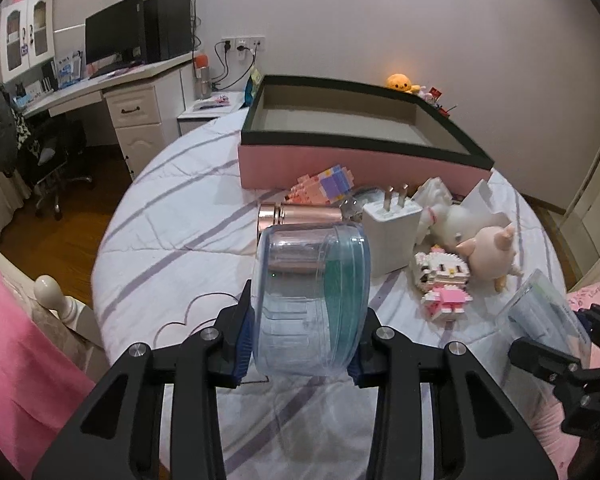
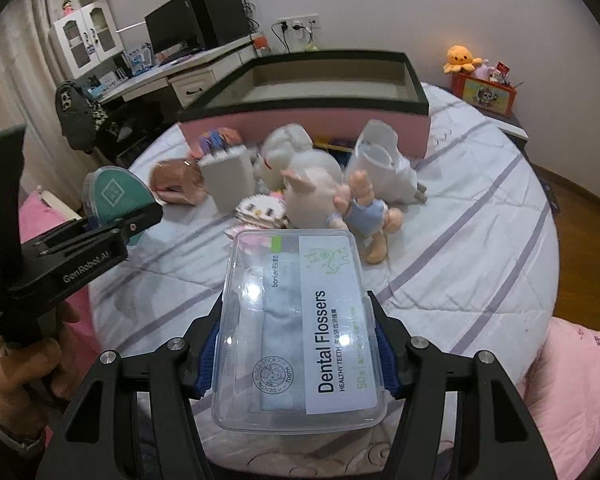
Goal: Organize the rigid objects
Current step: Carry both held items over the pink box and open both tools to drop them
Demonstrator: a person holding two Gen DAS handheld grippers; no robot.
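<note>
A white quilt with lilac stripes [image 1: 172, 232] is covering the bed, where a pink box with a dark rim [image 1: 364, 160] is sitting empty. The left gripper [image 1: 306, 344] is clamping a round clear plastic tub with a teal lid [image 1: 312, 300]; the right gripper [image 2: 296, 356] is squeezing a clear rectangular dental-flosser case [image 2: 300, 328]. Both are hanging short of the box; sorting is barely starting, with a white charger plug [image 1: 392, 236] and rose-gold metal cylinder [image 1: 300, 216] waiting.

The plush toys [image 2: 300, 168] and white charger [image 2: 230, 180] are motion-blurred; the round clear tub [image 1: 312, 300] hides part of the copper cylinder [image 1: 300, 216].
</note>
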